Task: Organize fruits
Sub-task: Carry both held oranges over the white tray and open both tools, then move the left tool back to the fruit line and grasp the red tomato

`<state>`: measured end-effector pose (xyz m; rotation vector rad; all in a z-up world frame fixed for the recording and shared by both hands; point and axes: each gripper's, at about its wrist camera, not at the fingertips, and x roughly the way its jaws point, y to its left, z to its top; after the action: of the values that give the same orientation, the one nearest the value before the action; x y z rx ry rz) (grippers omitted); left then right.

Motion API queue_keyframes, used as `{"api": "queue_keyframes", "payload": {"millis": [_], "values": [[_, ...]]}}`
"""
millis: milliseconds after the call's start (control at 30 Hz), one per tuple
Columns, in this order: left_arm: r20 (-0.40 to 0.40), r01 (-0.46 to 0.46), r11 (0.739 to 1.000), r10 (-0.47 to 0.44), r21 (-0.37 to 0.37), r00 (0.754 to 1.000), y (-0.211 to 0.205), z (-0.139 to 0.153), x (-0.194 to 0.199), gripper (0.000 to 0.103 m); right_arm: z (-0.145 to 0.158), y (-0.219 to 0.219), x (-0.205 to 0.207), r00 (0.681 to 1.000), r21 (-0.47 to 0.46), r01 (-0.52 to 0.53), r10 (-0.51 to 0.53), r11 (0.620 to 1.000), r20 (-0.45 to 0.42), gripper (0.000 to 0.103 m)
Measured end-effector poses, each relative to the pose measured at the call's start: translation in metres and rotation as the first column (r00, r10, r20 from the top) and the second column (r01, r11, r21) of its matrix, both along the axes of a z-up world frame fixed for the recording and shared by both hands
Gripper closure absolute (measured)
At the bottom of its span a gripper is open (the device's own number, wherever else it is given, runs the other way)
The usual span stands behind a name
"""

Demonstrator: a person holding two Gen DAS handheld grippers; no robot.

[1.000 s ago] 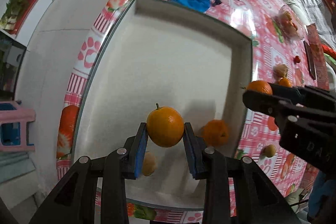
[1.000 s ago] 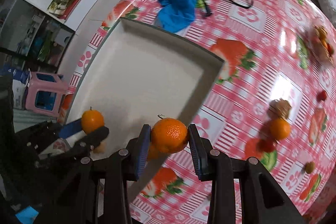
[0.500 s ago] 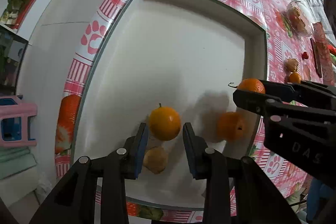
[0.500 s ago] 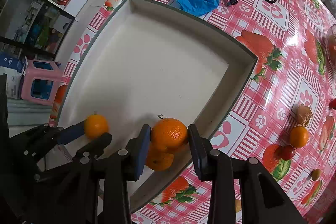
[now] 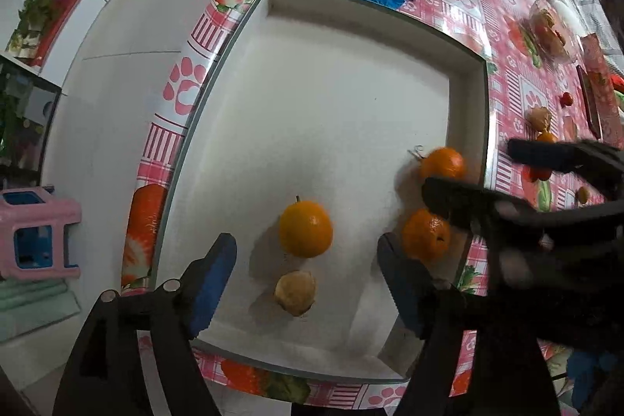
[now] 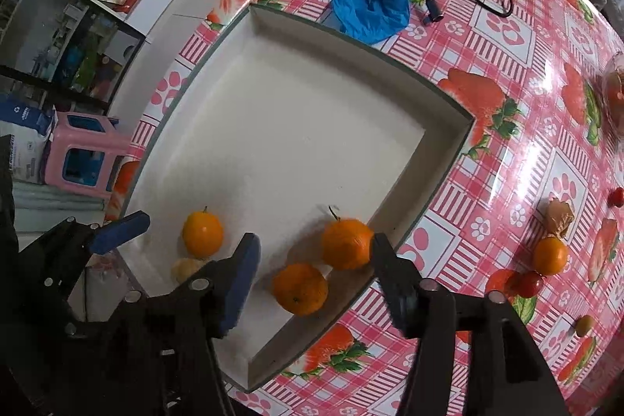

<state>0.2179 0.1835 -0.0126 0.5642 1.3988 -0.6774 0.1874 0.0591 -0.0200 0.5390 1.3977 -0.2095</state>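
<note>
Round glossy oranges [image 5: 305,229] rest in the smooth white square tray [image 5: 331,96].

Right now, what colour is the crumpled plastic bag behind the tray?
Blue; the crumpled plastic bag shows best in the right wrist view.

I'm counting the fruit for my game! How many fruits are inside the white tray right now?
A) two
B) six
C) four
C: the white tray holds a smooth orange, a pale tan fruit just beside it, and two mandarins near the tray's right wall, while the other fruits lie outside on the tablecloth.
</note>
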Motion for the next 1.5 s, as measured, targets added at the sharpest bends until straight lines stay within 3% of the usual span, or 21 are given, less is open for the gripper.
{"api": "queue_keyframes", "payload": {"millis": [67,300,500,667,867,1067,1500], "values": [[0.003,0.008,1.0,-0.008,0.001,1.0,-0.002,0.0,-0.003,0.025,0.005,-0.004,-0.005,1.0,-0.014,0.018,-0.018,1.0,0.015,0.001],[0.002,0.063,0.998,-0.063,0.004,0.998,-0.018,0.009,-0.022,0.025,0.012,-0.025,-0.037,0.996,-0.031,0.091,-0.091,0.995,0.009,0.001],[0.019,0.172,0.985,-0.172,-0.018,0.985,-0.047,0.023,-0.052,0.025,0.01,-0.059,-0.098,0.973,-0.032,0.228,-0.229,0.973,-0.019,0.001],[0.03,0.301,0.953,-0.3,-0.034,0.953,-0.072,0.029,-0.09,0.024,-0.005,-0.091,-0.165,0.927,-0.067,0.358,-0.363,0.931,-0.092,0.001],[-0.018,0.391,0.92,-0.392,-0.028,0.92,-0.1,0.019,-0.128,0.024,-0.028,-0.119,-0.247,0.838,-0.076,0.504,-0.508,0.86,-0.201,0.001],[-0.055,0.434,0.901,-0.434,-0.012,0.899,-0.12,0.011,-0.153,0.024,-0.044,-0.122,-0.292,0.805,-0.074,0.535,-0.535,0.841,-0.258,0.001],[-0.08,0.377,0.925,-0.379,-0.039,0.922,-0.196,-0.005,-0.16,0.025,-0.074,-0.106,-0.325,0.81,-0.06,0.51,-0.503,0.858,-0.301,0.001]]}}
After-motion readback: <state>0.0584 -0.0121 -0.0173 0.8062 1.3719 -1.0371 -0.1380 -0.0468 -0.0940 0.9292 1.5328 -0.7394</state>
